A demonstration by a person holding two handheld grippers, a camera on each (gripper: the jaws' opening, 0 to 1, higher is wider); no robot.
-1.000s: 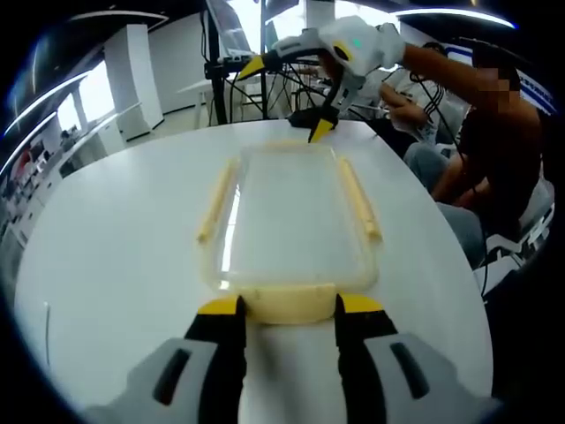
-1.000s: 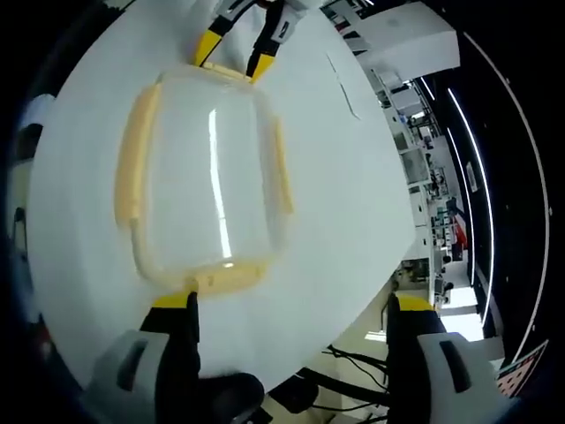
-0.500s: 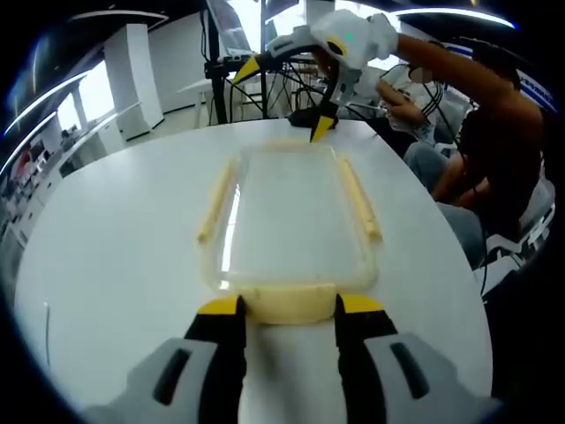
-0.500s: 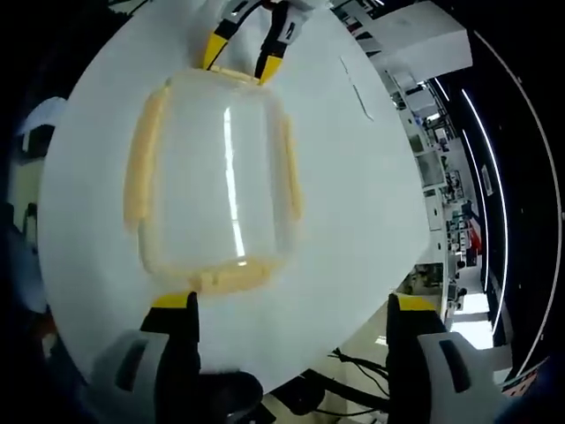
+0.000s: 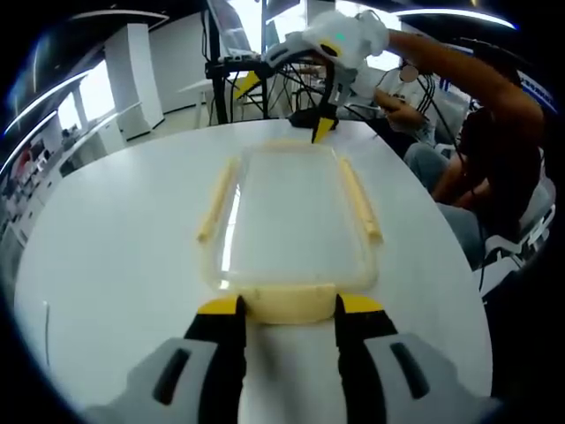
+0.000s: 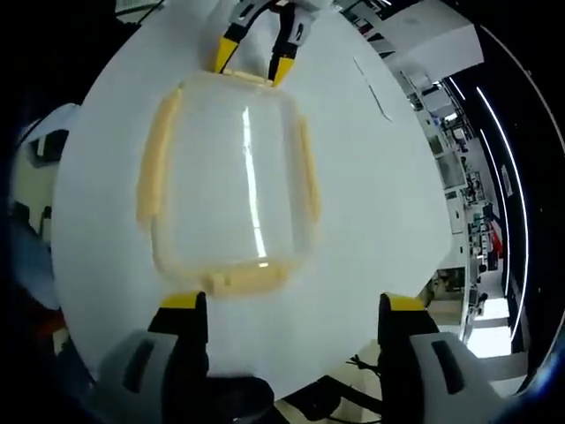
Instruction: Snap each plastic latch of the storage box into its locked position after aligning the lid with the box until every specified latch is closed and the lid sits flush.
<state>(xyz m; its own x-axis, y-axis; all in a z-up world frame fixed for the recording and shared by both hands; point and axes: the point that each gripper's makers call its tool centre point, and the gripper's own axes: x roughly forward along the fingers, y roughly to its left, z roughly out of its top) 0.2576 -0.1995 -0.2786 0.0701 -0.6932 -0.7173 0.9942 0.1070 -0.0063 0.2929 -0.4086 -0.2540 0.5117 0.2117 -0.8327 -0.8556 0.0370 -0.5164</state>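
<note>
A clear storage box (image 5: 287,216) with its clear lid on lies on the white round table (image 5: 106,230). Long yellow latches run along its sides (image 5: 216,201) (image 5: 359,199). My left gripper (image 5: 287,307) is open, and its yellow tips flank the yellow end latch (image 5: 287,302) nearest me. My right gripper (image 5: 284,106) hangs over the box's far end, one tip close to the far rim. In the right gripper view, that gripper (image 6: 291,305) is wide open just short of its end latch (image 6: 247,278). The left gripper (image 6: 256,57) straddles the opposite end of the box (image 6: 234,159).
A person (image 5: 494,132) sits at the table's far right, arm stretched over the table. The table edge (image 6: 380,265) curves close past the box, with floor and office furniture beyond. A black stand and cables (image 5: 225,71) rise behind the table.
The right gripper has shifted and turned a little above the box's far end, so the box sits further right in its view. The left gripper and box have not moved.
</note>
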